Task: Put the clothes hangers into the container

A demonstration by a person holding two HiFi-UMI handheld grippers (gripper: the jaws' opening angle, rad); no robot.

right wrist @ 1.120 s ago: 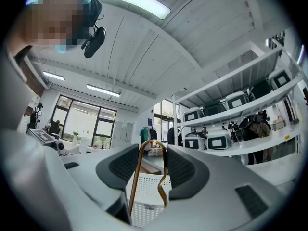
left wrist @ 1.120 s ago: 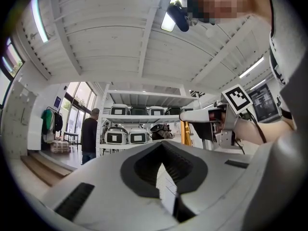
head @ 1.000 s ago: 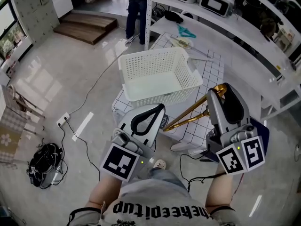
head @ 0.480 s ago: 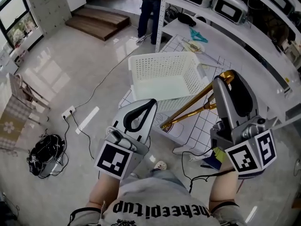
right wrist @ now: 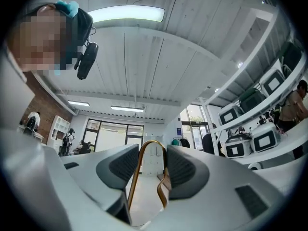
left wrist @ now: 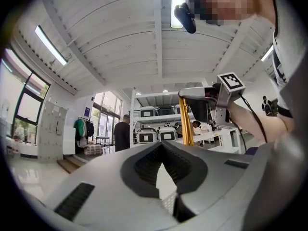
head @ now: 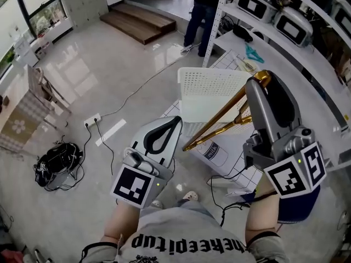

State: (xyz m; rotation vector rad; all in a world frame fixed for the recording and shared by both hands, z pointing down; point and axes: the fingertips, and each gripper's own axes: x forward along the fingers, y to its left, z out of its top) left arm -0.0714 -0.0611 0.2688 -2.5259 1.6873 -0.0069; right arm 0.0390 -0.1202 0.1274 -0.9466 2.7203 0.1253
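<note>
Gold hanger (head: 216, 126): airborne, hook clenched in right tongs (right wrist: 153, 153), short of white container (head: 211, 81) at 12 o'clock. Left tongs (left wrist: 162, 146): closed, empty. No hanger seen inside container; deposit outstanding.

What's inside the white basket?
The basket shows only a bare white bottom, with nothing in it. The gold hanger and the right gripper cover its right side, so that part is hidden.

Basket (head: 204, 80) open on top and empty inside, gold hanger (head: 219, 119) slanting across its near right corner, shelves (head: 290, 64) close along the right, post (head: 220, 12) and a person (head: 200, 7) behind, wide bare floor (head: 109, 75) to the left, cable bundle (head: 57, 166) far left.
</note>
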